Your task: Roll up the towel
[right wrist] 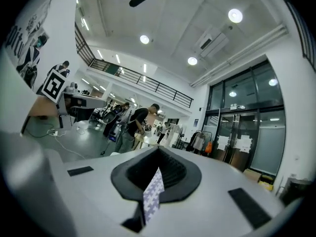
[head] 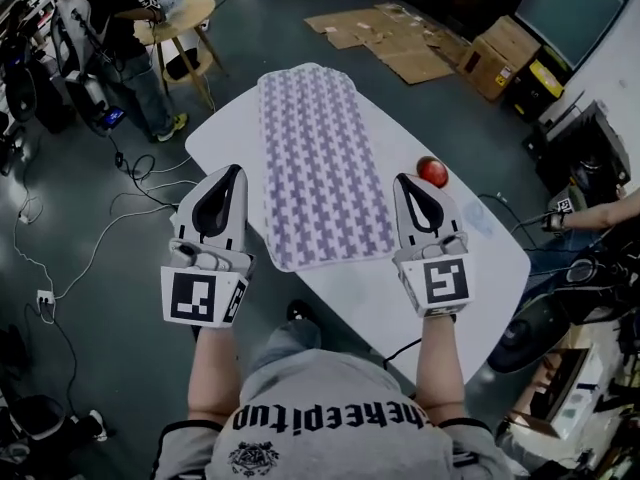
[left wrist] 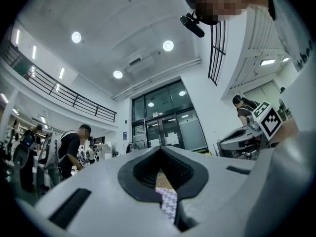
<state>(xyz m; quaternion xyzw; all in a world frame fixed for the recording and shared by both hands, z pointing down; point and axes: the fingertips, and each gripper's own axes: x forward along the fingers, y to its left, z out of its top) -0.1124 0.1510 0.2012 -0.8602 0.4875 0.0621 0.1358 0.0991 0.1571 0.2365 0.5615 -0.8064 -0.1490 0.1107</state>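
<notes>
Head view: left gripper (head: 233, 171) and right gripper (head: 406, 180), jaws closed and empty, sit at the towel's (head: 320, 158) seven and five o'clock, likely poised to roll.

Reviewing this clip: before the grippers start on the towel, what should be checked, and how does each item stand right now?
1. Towel spread flat on the table: ok.
2. Left gripper fingers open for a grasp: not ok, shut.
3. Right gripper fingers open for a grasp: not ok, shut.
4. Both grippers empty: ok, one at each side of the towel, nothing held.
5. Red round thing clear of the towel: ok, apart on its right.
6. Towel's near edge on the table: ok.
</notes>
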